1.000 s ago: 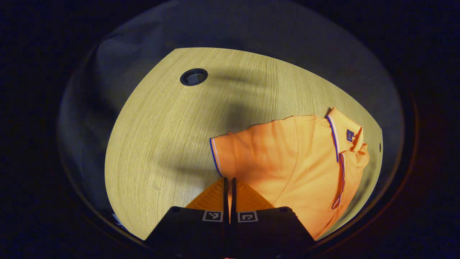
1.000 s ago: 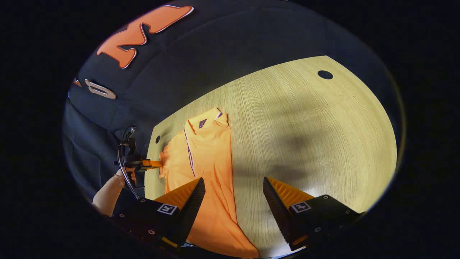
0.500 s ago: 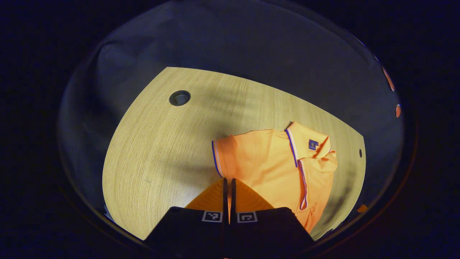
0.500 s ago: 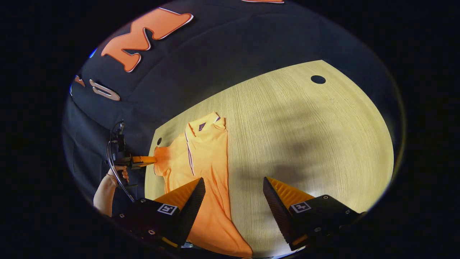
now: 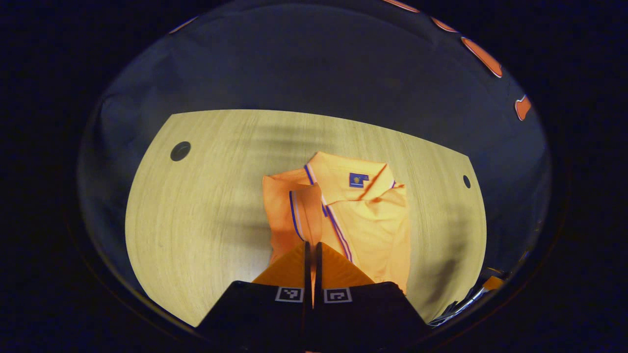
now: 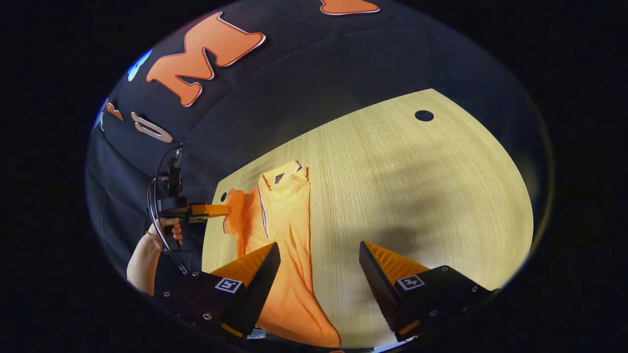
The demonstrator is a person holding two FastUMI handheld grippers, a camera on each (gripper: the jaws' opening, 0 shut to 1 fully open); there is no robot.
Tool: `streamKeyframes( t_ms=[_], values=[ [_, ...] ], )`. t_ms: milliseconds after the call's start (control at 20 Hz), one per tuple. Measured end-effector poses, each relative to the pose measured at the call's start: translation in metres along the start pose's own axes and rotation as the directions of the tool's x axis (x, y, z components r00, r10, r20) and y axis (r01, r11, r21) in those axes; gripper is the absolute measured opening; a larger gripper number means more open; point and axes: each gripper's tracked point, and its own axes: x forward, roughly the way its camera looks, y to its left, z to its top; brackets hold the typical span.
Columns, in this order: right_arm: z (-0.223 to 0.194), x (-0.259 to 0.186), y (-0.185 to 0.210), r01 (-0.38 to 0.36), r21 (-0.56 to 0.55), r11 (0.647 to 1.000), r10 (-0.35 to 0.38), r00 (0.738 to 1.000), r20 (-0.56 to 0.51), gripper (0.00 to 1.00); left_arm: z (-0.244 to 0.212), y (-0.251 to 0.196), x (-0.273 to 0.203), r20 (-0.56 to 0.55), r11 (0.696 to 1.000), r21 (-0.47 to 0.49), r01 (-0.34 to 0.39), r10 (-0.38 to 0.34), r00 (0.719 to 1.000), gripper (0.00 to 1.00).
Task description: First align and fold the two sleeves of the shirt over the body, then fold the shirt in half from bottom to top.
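An orange polo shirt [image 5: 365, 215] with blue-and-white trim lies on the wooden table [image 5: 206, 215], collar toward the far edge. My left gripper [image 5: 312, 245] is shut on one sleeve [image 5: 304, 211], which it holds lifted and swung over the shirt's body. In the right gripper view the shirt [image 6: 284, 230] lies long and narrow, its other side folded in. There the left gripper [image 6: 216, 211], in a hand, pinches the raised sleeve [image 6: 235, 215] at the shirt's left edge. My right gripper [image 6: 319, 260] hangs open above the shirt's lower part, holding nothing.
Round cable holes sit in the table: one at the left [image 5: 180, 151], one at the right [image 5: 466, 181]. Bare wood [image 6: 417, 196] stretches to the right of the shirt. The black booth wall [image 5: 314, 68] rises behind the far table edge.
My left gripper has carried the sleeve up and inward over the shirt's body, swinging round toward the collar. The right gripper stays open in place.
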Motion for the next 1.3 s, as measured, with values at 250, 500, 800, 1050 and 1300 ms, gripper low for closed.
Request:
streamKeyframes(
  t_ms=[250,500,800,1050,1300],
  values=[
    [-0.006,-0.012,-0.005,0.004,-0.002,1.000,-0.004,1.000,0.008,0.98,-0.018,-0.045,0.016,-0.053,0.997,-0.016,0.078,-0.079,0.995,0.02],
    [-0.018,-0.017,-0.008,0.010,-0.006,1.000,-0.010,1.000,0.000,0.98,-0.036,-0.060,0.007,-0.041,0.982,-0.110,0.150,-0.155,0.987,0.51],
    [-0.030,-0.014,0.005,0.015,-0.053,0.998,-0.015,1.000,-0.011,0.98,-0.071,-0.038,-0.041,0.005,0.980,-0.106,0.168,-0.169,0.986,0.98],
    [-0.062,-0.016,0.033,0.028,-0.139,0.990,-0.034,0.998,-0.047,0.99,-0.127,-0.008,-0.083,0.013,0.981,-0.089,0.172,-0.172,0.985,0.98],
    [-0.103,-0.023,0.052,0.081,-0.230,0.970,-0.100,0.992,-0.073,0.98,-0.196,0.024,-0.111,-0.009,0.990,0.000,0.141,-0.141,0.990,0.98]
  ],
)
